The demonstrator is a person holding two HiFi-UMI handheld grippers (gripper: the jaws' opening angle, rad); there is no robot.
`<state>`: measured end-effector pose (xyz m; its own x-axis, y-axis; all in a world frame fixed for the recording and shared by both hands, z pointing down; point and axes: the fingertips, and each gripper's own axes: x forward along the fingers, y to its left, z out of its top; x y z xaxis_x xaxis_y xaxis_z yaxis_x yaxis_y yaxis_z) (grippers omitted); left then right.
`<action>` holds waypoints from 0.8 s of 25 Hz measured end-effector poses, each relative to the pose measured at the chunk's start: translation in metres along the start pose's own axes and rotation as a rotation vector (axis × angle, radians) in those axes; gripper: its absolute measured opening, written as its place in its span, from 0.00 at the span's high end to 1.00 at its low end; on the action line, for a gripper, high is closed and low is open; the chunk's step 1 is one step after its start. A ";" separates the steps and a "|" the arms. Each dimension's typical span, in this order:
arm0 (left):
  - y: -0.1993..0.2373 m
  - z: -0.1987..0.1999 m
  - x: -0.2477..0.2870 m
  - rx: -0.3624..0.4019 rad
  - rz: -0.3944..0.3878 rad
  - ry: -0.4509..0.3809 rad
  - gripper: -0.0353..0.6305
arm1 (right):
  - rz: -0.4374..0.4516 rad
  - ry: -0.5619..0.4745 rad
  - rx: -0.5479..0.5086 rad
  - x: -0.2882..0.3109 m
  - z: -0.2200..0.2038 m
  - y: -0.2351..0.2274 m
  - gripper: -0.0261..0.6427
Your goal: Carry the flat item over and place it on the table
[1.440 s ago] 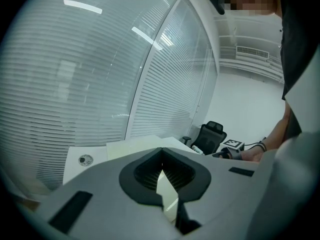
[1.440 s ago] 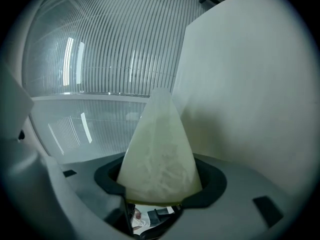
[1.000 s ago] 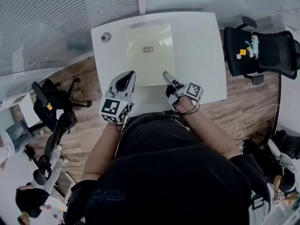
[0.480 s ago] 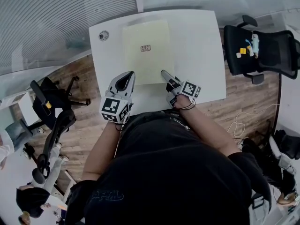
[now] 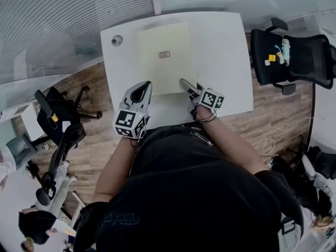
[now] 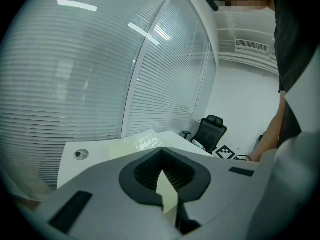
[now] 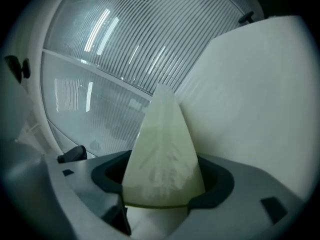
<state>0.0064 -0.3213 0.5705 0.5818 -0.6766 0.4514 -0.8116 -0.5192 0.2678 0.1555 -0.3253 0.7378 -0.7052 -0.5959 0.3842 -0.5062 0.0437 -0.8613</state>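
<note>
A pale yellow flat sheet [image 5: 165,56] with a small label lies flat on the white table [image 5: 223,46]. My left gripper [image 5: 143,84] is at the sheet's near left corner. In the left gripper view its jaws [image 6: 161,150] are shut, with a sliver of the sheet [image 6: 168,196] pinched between them. My right gripper [image 5: 184,82] is at the near right corner. Its jaws have just been opening. In the right gripper view they [image 7: 162,184] stand wide apart, with the sheet [image 7: 162,144] lying loose between them.
A round grommet [image 5: 116,40] sits in the table's far left corner. A black office chair [image 5: 289,56] holding small items stands to the right, with more chairs [image 5: 58,122] on the wood floor to the left. Glass walls with blinds run behind the table.
My right gripper has rolled at the wrist and sunk slightly toward the table. The sheet and my left gripper have kept their places.
</note>
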 end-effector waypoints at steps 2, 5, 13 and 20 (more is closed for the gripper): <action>0.001 -0.001 -0.001 0.001 0.000 0.000 0.93 | -0.038 0.016 -0.048 0.001 0.000 -0.009 0.45; 0.001 0.000 -0.001 0.003 0.000 0.003 0.93 | -0.092 0.032 -0.115 0.001 0.002 -0.022 0.43; 0.004 -0.007 -0.005 -0.018 -0.003 0.014 0.93 | -0.155 0.036 -0.204 0.005 0.005 -0.023 0.41; 0.001 -0.010 -0.009 -0.025 -0.008 0.018 0.93 | -0.250 0.117 -0.418 0.005 0.003 -0.029 0.41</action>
<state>-0.0003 -0.3108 0.5750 0.5872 -0.6632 0.4642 -0.8083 -0.5108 0.2928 0.1682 -0.3319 0.7633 -0.5757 -0.5363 0.6172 -0.8055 0.2425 -0.5407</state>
